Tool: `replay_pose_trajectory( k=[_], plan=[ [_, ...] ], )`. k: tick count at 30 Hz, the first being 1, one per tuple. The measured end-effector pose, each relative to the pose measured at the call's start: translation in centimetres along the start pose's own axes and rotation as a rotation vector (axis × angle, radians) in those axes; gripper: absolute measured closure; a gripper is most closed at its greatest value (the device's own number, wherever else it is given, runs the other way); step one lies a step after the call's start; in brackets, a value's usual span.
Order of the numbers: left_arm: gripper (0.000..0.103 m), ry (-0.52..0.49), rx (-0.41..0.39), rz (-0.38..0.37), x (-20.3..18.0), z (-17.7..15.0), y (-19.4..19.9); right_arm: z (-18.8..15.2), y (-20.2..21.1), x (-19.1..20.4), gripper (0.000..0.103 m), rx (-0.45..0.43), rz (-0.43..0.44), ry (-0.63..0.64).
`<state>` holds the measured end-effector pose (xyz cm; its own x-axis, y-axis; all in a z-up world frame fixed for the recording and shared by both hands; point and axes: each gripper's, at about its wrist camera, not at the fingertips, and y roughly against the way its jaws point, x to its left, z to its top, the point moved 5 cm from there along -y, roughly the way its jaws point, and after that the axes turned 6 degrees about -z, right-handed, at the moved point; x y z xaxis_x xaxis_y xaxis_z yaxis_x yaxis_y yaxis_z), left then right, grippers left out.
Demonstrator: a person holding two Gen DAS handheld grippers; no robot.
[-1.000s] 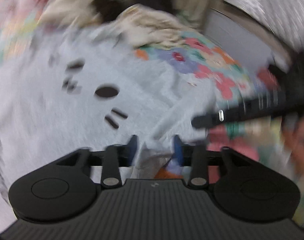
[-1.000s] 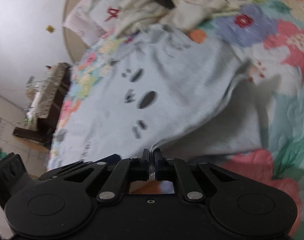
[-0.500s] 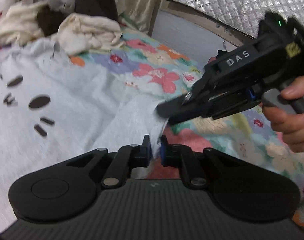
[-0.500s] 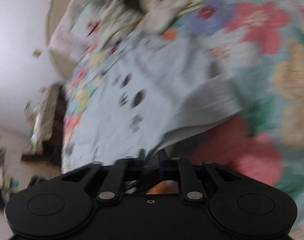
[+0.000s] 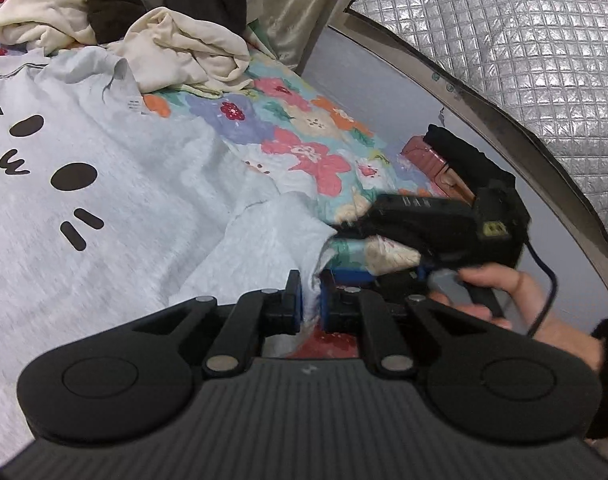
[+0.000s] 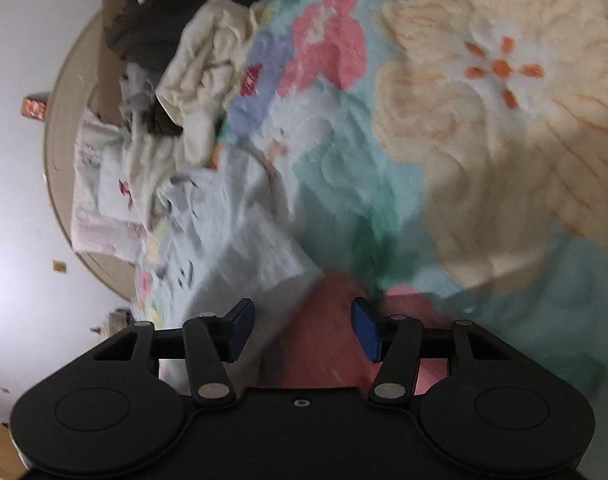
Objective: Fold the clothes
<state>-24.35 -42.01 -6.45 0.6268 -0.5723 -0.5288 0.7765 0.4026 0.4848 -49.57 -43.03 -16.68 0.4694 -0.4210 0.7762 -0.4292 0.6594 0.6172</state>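
A light grey T-shirt (image 5: 116, 208) with a black cartoon face lies spread on the floral bedspread (image 5: 304, 148). My left gripper (image 5: 311, 300) is shut on the shirt's sleeve edge (image 5: 276, 236), low over the bed. My right gripper (image 6: 302, 326) is open and empty, tilted sideways just above the bedspread, with the sleeve's edge (image 6: 248, 248) below its left finger. In the left wrist view the right gripper (image 5: 436, 228) sits just right of the sleeve, held by a hand.
A heap of cream, grey and dark clothes (image 5: 156, 28) lies at the head of the bed. A curved bed frame (image 5: 504, 112) and a quilted silver wall (image 5: 524, 32) are to the right. A pink and black object (image 5: 436, 156) sits at the bed's edge.
My right gripper has opened and let go of the sleeve, then rolled sideways. My left gripper has closed on the sleeve edge and moved right with it.
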Motion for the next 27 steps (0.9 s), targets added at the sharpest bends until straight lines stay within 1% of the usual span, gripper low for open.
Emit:
replay_pose_trajectory(
  k=[1,2,3,4,5,6,8,9,10,11,13,14,17,19,20,21,23,26,27],
  plan=[
    [0.095,0.007,0.006,-0.004,-0.2,0.0,0.1,0.4,-0.2,0.4,0.043,-0.019,0.014,0.001],
    [0.095,0.013,0.013,-0.009,-0.4,0.0,0.2,0.8,-0.2,0.9,0.051,-0.039,0.028,0.014],
    [0.095,0.025,0.022,-0.015,-0.6,-0.1,0.2,1.2,0.1,1.6,0.077,-0.060,0.042,0.041],
    [0.095,0.059,0.041,-0.034,-0.8,-0.2,0.4,1.5,0.3,2.3,0.094,-0.080,0.057,0.068],
    [0.095,0.093,0.060,-0.053,-1.0,-0.3,0.5,1.7,0.9,3.1,0.096,-0.104,0.068,0.107],
    [0.095,0.125,0.076,-0.072,-1.3,-0.4,0.7,1.8,2.2,4.2,0.096,-0.137,0.070,0.168],
    [0.095,0.145,0.071,-0.095,-2.1,-0.6,1.3,1.5,5.2,6.4,0.096,-0.204,0.048,0.356],
    [0.095,0.135,0.079,-0.088,-2.6,-0.7,1.2,1.3,6.7,7.3,0.098,-0.234,0.022,0.458],
    [0.095,0.125,0.088,-0.080,-3.1,-0.9,1.2,1.1,8.0,7.7,0.099,-0.260,-0.007,0.532],
    [0.095,0.114,0.100,-0.071,-3.6,-1.0,1.0,1.0,9.1,7.6,0.099,-0.283,-0.037,0.575],
    [0.095,0.084,0.154,-0.030,-4.1,-1.6,-0.1,1.4,10.2,6.0,0.099,-0.283,-0.116,0.591],
    [0.095,0.091,0.180,-0.023,-3.9,-2.2,-0.9,1.6,10.2,4.8,0.099,-0.275,-0.157,0.590],
    [0.095,0.117,0.284,0.019,-2.8,-4.0,-4.1,1.7,8.2,1.6,0.099,-0.221,-0.270,0.562],
    [0.095,0.123,0.341,0.050,-2.2,-5.2,-5.5,0.8,7.4,0.9,0.099,-0.200,-0.330,0.609],
    [0.095,0.116,0.346,0.052,-2.3,-5.4,-5.4,0.4,7.3,0.8,0.099,-0.185,-0.356,0.638],
    [0.095,0.111,0.351,0.053,-2.3,-5.5,-5.3,0.1,7.4,0.7,0.099,-0.172,-0.374,0.647],
    [0.095,0.132,0.347,0.040,-2.5,-5.3,-4.0,-0.2,8.4,0.8,0.099,-0.151,-0.386,0.618],
    [0.095,0.135,0.355,0.039,-2.8,-5.2,-2.4,-2.2,11.3,1.3,0.100,-0.153,-0.365,0.650],
    [0.095,0.151,0.361,0.038,-2.4,-5.1,-2.2,-2.6,11.8,1.1,0.100,-0.142,-0.364,0.647]
  ],
)
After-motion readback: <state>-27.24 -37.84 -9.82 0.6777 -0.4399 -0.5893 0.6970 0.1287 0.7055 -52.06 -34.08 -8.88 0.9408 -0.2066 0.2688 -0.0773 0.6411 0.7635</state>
